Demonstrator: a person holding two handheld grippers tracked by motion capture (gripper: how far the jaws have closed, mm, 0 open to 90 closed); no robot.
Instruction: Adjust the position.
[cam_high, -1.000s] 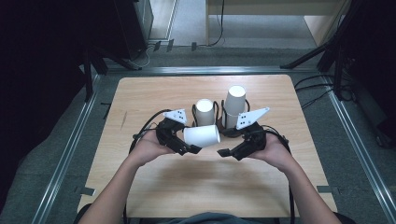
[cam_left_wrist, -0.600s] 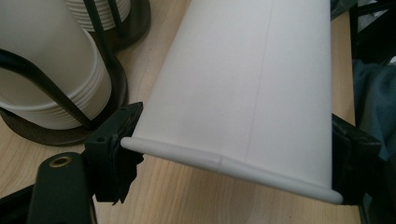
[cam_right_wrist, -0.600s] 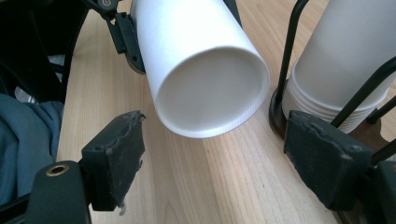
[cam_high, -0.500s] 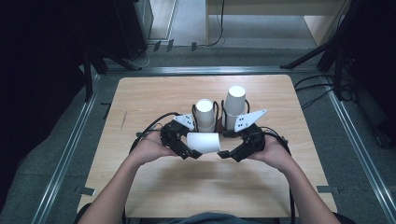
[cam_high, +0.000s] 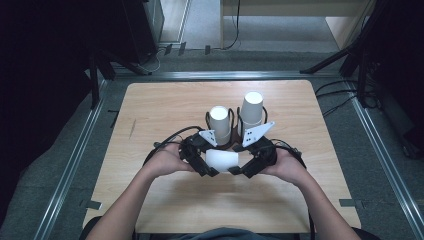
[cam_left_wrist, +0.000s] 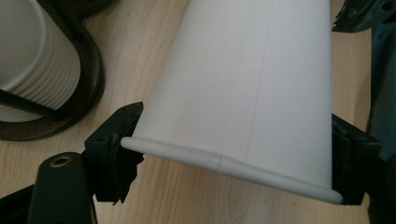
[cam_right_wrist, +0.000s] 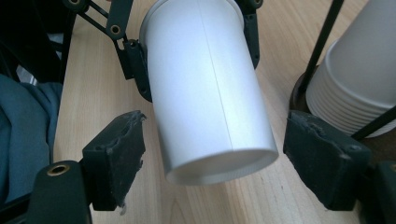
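A white paper cup (cam_high: 222, 160) lies on its side just above the table, between my two grippers. My left gripper (cam_high: 209, 167) is shut on it near the rim, and its pads (cam_left_wrist: 116, 144) press both sides of the cup (cam_left_wrist: 247, 93). My right gripper (cam_high: 243, 168) faces it from the right and stands open. The cup's closed base (cam_right_wrist: 219, 168) sits between the right pads (cam_right_wrist: 114, 161) with a gap on each side. My right gripper (cam_right_wrist: 219, 175) touches nothing.
Behind the grippers, two stacks of white cups stand upside down in dark wire holders: a shorter left stack (cam_high: 219, 122) and a taller right stack (cam_high: 251, 112). A stack (cam_left_wrist: 32, 60) is close to the left gripper, and another (cam_right_wrist: 359, 79) is close to the right gripper. The wooden table (cam_high: 165, 105) has bare room around them.
My left gripper has carried the cup to the right and slightly down, bringing its base in between the right gripper's open jaws. The right gripper has stayed in place.
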